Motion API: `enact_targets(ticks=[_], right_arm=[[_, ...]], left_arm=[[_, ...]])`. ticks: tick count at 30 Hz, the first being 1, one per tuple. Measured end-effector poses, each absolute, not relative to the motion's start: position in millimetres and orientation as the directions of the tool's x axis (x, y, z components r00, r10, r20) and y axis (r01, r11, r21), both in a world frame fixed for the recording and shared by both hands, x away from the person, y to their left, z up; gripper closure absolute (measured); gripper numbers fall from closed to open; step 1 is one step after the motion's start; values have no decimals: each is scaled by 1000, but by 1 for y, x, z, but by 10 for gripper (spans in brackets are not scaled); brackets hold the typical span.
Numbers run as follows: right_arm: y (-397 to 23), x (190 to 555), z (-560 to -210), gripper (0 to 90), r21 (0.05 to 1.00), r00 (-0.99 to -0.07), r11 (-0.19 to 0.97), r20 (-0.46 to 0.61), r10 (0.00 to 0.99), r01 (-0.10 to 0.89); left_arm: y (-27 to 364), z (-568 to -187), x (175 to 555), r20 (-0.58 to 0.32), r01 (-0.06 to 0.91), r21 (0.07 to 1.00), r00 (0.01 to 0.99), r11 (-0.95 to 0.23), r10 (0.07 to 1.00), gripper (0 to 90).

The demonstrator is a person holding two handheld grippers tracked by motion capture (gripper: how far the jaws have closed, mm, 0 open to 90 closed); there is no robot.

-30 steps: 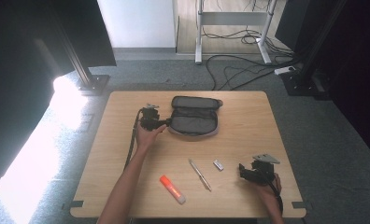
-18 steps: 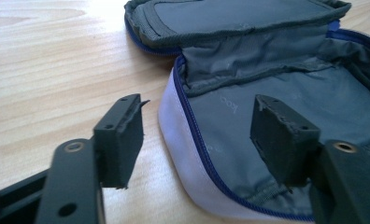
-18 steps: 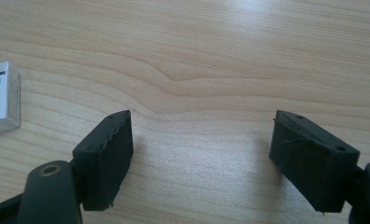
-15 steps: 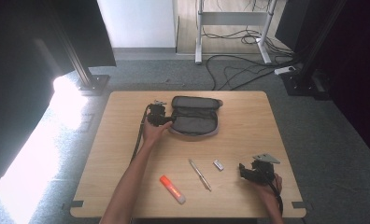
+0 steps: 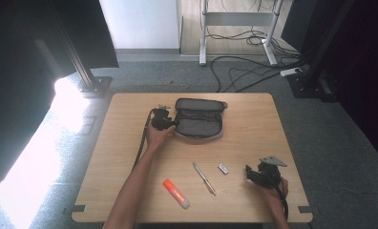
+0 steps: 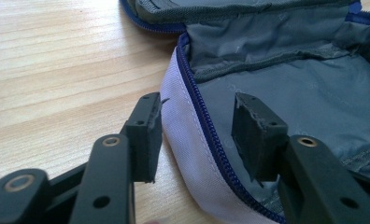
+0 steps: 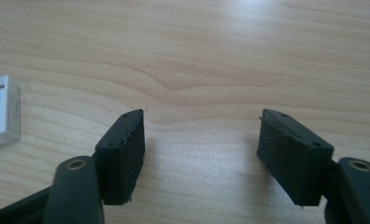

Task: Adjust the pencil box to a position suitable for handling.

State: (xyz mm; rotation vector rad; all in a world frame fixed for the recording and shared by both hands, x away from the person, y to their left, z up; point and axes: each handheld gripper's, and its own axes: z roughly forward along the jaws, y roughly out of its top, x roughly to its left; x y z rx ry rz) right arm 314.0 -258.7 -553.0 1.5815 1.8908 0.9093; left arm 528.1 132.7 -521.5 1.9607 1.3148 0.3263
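While the high view places my left gripper [image 5: 170, 125] at the pouch's [image 5: 199, 119] left end, far centre, its own view shows closing jaws astride the zipper rim [image 6: 206, 135], untouched; my right gripper [image 7: 202, 144], near right, narrows over bare table [image 7: 197, 60]

Table [image 5: 254, 124] right of the pouch [image 5: 199, 119] is bare wood, wide passage. Front left corner also free. Mid-front strip is cluttered: orange glue stick [image 5: 176, 193], pen [image 5: 204, 178], small white eraser [image 5: 223, 168] lie in a loose row, with gaps between them. Left gripper [image 6: 197, 135] straddles the pouch's zipper edge [image 6: 206, 130], one jaw outside on wood, one inside the open pouch; jaws have just been closing, fabric wall between them. Right gripper [image 7: 202, 140] has bare wood between and ahead of its jaws, which have just been closing; eraser [image 7: 1, 112] just off to its left.
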Motion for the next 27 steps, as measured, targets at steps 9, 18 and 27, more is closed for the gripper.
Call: enact_targets(ticks=[9,18,27], right_arm=[[-246,332,-517,378,831,-237,87,55,970,549],[-227,374,-484,412,837,-295,114,59,954,535],[-218,412,-484,415,813,-311,113,87,946,571]], left_arm=[[133,-526,530,-185,701,681,442,-210,878,634],[131,-526,529,-180,701,680,447,-218,876,687],[133,-526,529,-196,709,673,444,-209,874,717]])
